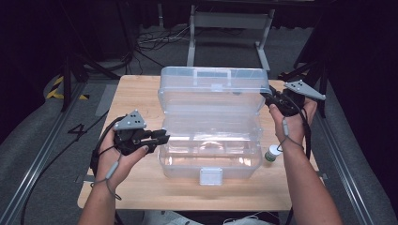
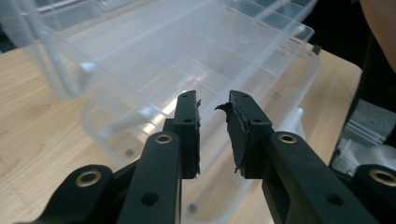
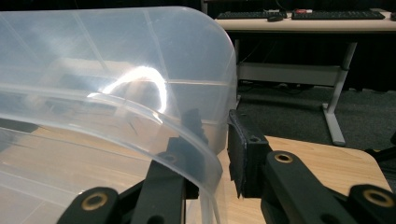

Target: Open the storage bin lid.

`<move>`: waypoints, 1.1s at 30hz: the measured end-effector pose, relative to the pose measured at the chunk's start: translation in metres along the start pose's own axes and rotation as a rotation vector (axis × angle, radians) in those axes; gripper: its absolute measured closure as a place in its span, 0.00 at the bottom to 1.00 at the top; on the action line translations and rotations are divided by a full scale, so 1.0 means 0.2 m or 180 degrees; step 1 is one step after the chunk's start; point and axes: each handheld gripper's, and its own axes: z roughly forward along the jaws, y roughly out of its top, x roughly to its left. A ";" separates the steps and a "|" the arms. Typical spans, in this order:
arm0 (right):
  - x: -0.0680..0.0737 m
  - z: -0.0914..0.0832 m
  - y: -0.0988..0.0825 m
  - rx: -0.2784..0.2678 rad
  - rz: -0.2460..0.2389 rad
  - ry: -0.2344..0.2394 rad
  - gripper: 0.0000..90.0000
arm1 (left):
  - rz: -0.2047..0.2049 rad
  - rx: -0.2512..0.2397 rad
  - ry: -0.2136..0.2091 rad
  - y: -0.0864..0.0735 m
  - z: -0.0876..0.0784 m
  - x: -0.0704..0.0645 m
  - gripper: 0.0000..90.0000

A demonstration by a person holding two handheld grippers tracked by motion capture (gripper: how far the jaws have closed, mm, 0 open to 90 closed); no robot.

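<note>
Clear box (image 1: 211, 136) open on the tabletop (image 1: 136, 101), lid (image 1: 213, 89) upright
Right hand-held gripper (image 1: 271, 101) straddles the lid's edge, jaws not visibly pinching; left hand-held gripper (image 1: 162, 137) open, empty beside the base. The loose lid could slip free and slam
</note>
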 end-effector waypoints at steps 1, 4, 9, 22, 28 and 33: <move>0.00 0.00 0.00 0.0000 0.0000 0.0000 0.85 | 0.0000 0.0000 0.0000 0.00 0.00 0.00 0.82; -0.01 0.01 0.01 0.0030 0.0020 0.0012 0.85 | 0.0078 0.0103 -0.0077 -0.02 0.03 -0.01 0.81; -0.02 0.03 0.01 0.0033 0.0056 0.0036 0.84 | 0.0105 0.0221 -0.0146 -0.05 0.07 -0.02 0.80; -0.04 0.06 0.03 0.0047 0.0079 0.0114 0.83 | 0.0197 0.0634 -0.0381 -0.13 0.20 -0.05 0.77; -0.04 0.07 0.03 0.0032 0.0089 0.0116 0.84 | 0.0190 0.0801 -0.0490 -0.18 0.27 -0.03 0.75; -0.04 0.07 0.03 -0.0052 0.0063 0.0092 0.86 | 0.0221 0.0955 -0.0513 -0.21 0.31 -0.02 0.75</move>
